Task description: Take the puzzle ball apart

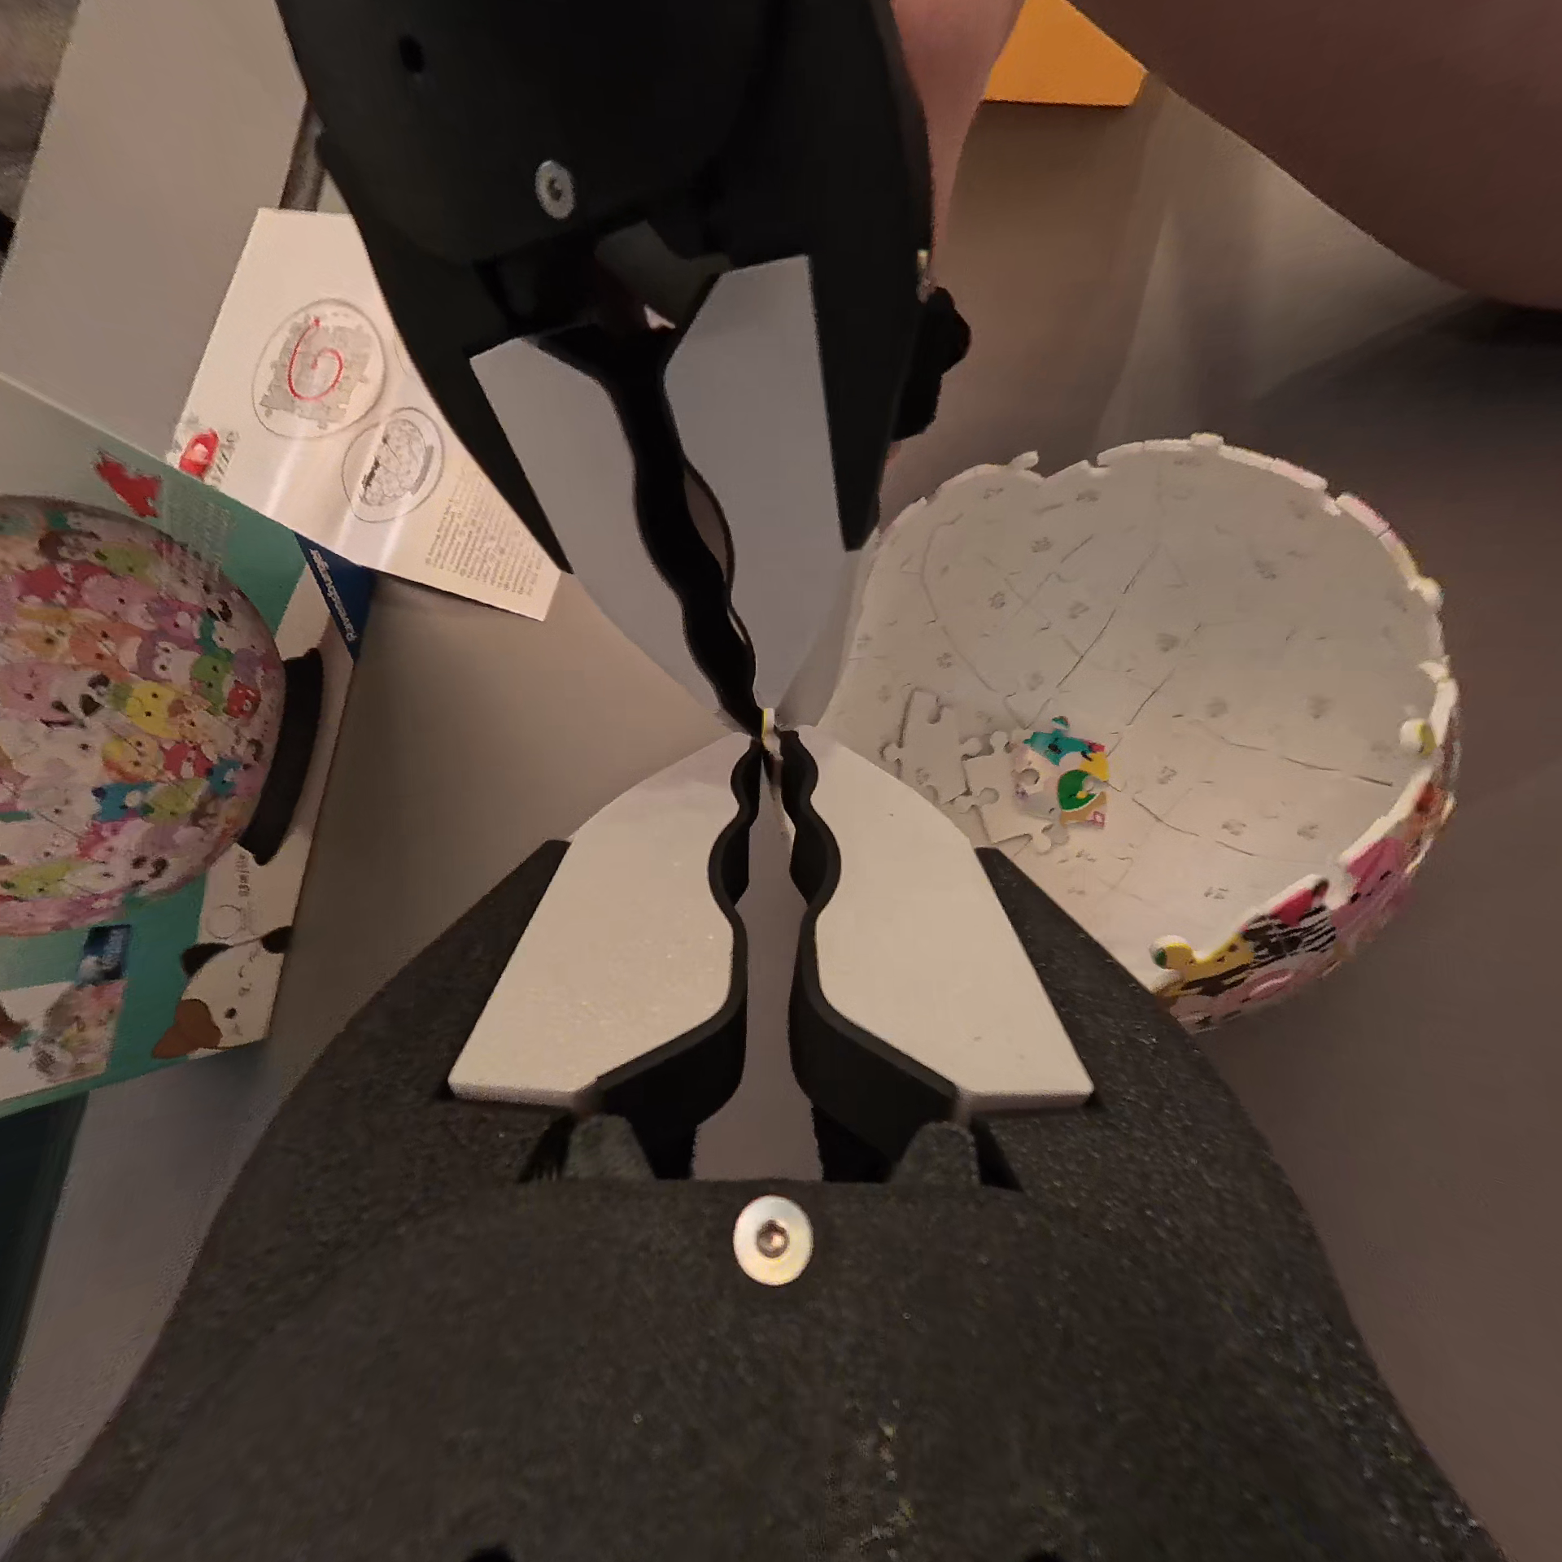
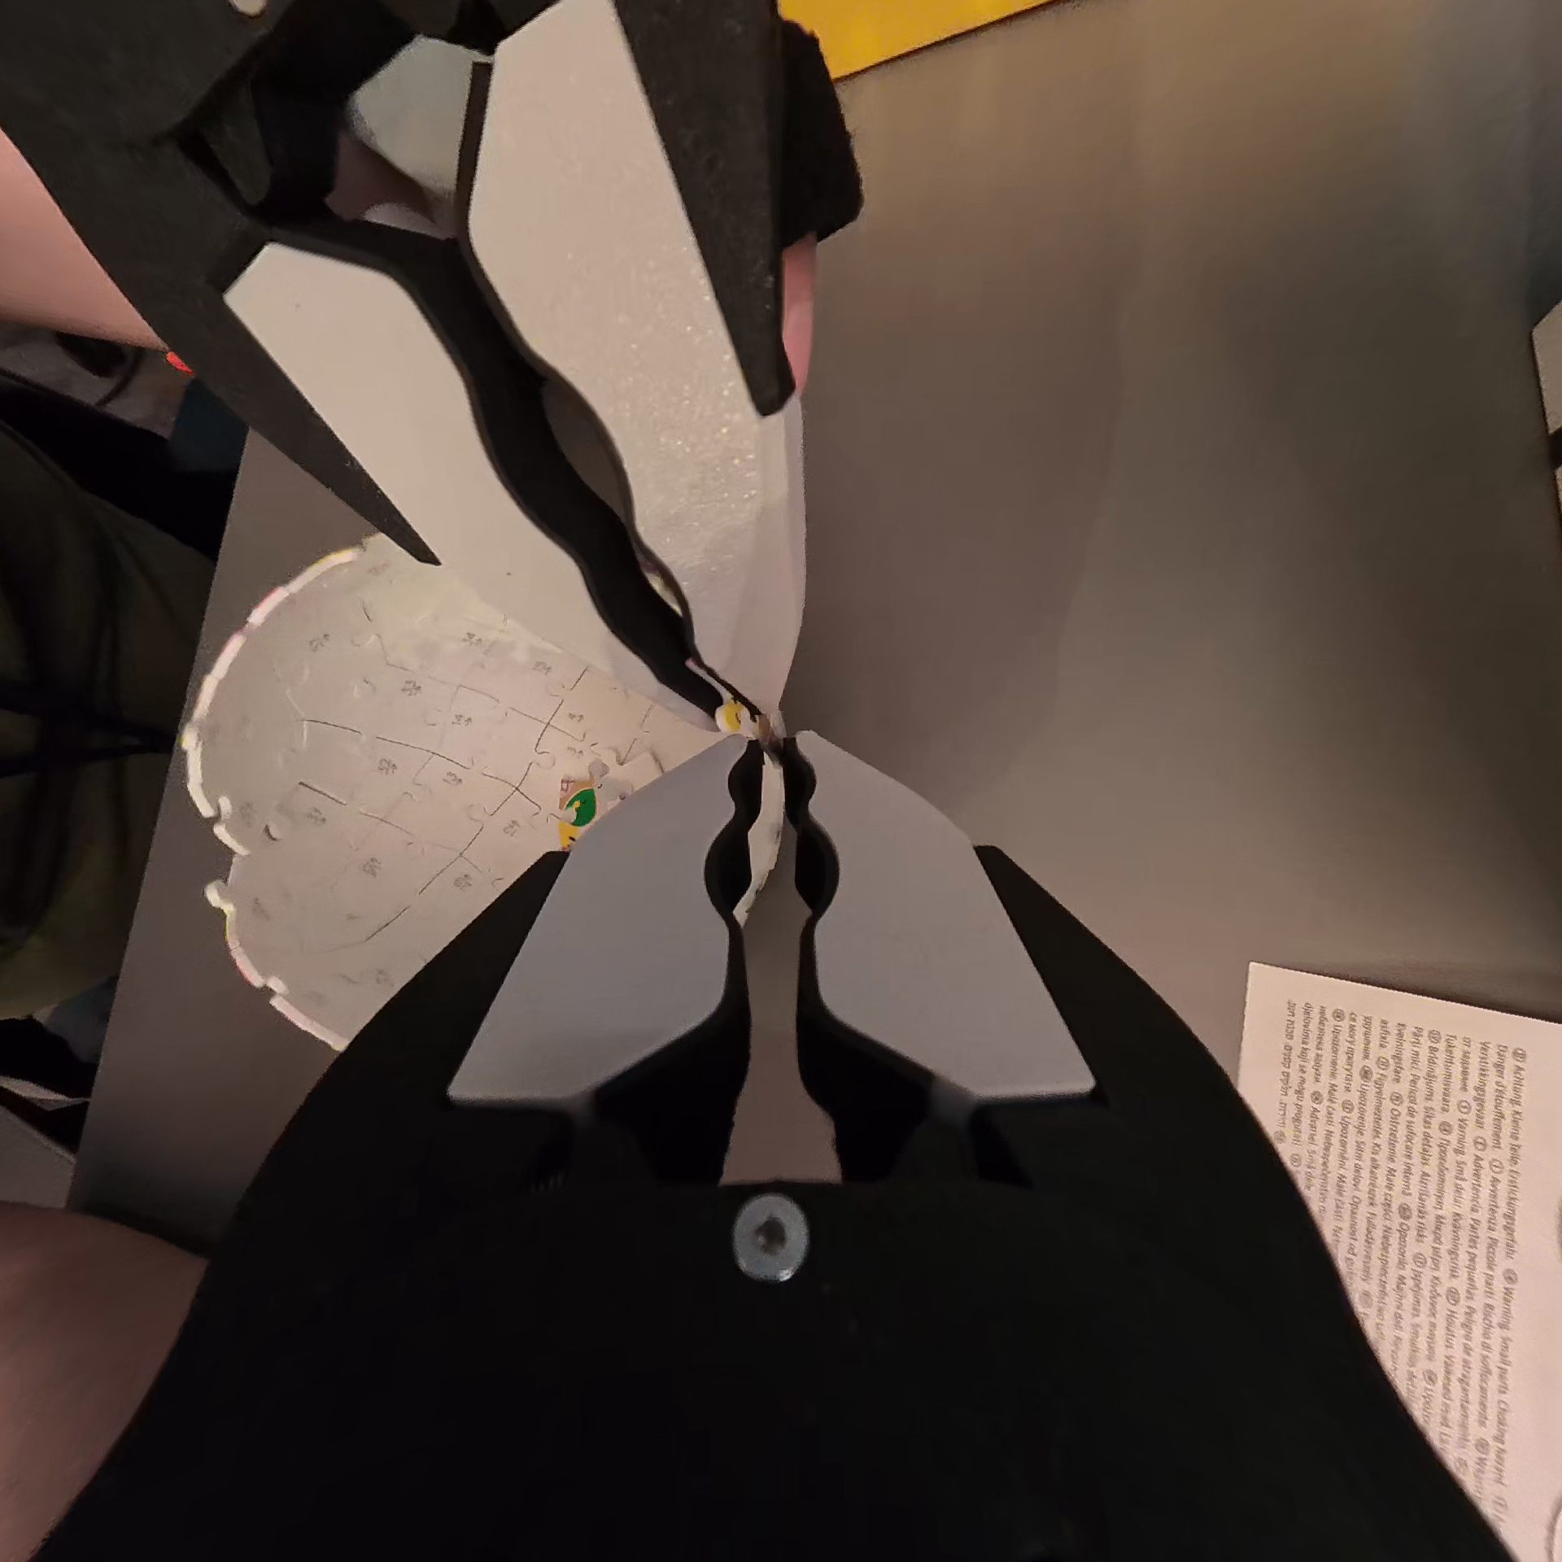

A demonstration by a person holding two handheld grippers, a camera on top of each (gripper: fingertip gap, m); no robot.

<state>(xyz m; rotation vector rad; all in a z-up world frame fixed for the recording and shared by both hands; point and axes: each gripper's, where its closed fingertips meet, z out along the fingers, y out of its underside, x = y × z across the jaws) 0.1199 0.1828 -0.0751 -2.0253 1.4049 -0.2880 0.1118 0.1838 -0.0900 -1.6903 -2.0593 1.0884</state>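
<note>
The puzzle ball is an open half shell (image 1: 1183, 676), white inside and colourful outside, lying on the grey table. Loose pieces (image 1: 1027, 782) lie in its bottom. My left gripper (image 1: 771, 748) and my right gripper (image 1: 748, 714) meet tip to tip just left of the shell. Both are shut on a small puzzle piece (image 1: 767, 725) held between them above the table. In the right wrist view the right gripper (image 2: 773, 744) meets the left gripper (image 2: 718, 701) at the same piece (image 2: 732, 717), with the shell (image 2: 355, 803) to the left.
The puzzle's box (image 1: 127, 761), with a picture of the finished ball, lies at the left next to a white instruction leaflet (image 1: 363, 406). The leaflet also shows in the right wrist view (image 2: 1395, 1226). A yellow object (image 2: 887, 25) lies at the far table edge. A person's arm (image 1: 1352, 127) reaches over. My two grippers' fingertips are within a few centimetres of each other.
</note>
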